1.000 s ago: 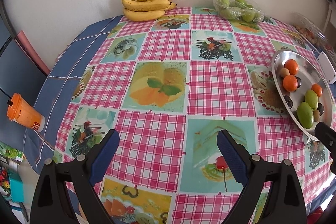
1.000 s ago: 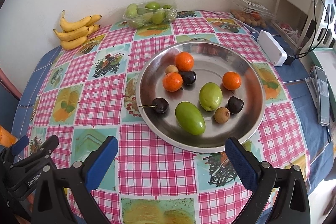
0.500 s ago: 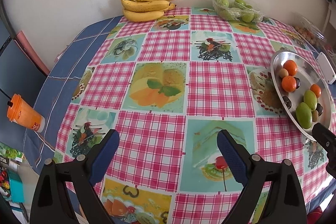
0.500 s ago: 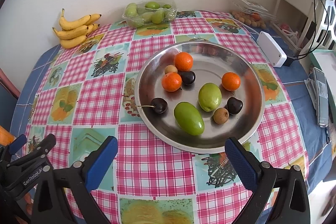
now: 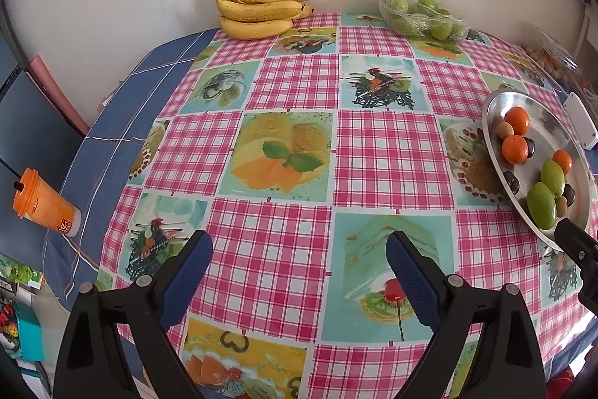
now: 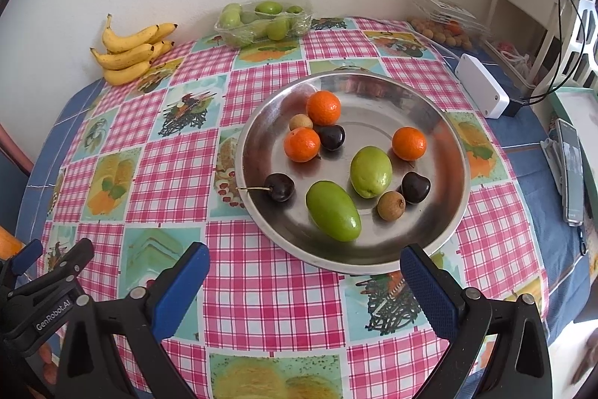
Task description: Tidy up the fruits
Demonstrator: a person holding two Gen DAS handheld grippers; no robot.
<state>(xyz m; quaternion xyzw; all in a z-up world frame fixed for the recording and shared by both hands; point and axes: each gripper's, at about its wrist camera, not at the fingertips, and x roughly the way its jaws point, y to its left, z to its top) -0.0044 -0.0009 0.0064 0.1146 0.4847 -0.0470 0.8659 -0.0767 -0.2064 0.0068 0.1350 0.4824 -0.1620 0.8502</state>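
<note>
One long green fruit (image 6: 333, 211) on metal plate (image 6: 444, 223), axis diagonal

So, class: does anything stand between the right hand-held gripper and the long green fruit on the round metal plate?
Only the plate's near rim. The right hand-held gripper is open before it, and the long green fruit lies just beyond.

Right tool (image 5: 577, 249) cut off at our left view's edge, its tip covering part of the plate's (image 5: 493, 152) near rim, small brown fruits (image 6: 441, 32) under clear lids too small for us to name
</note>
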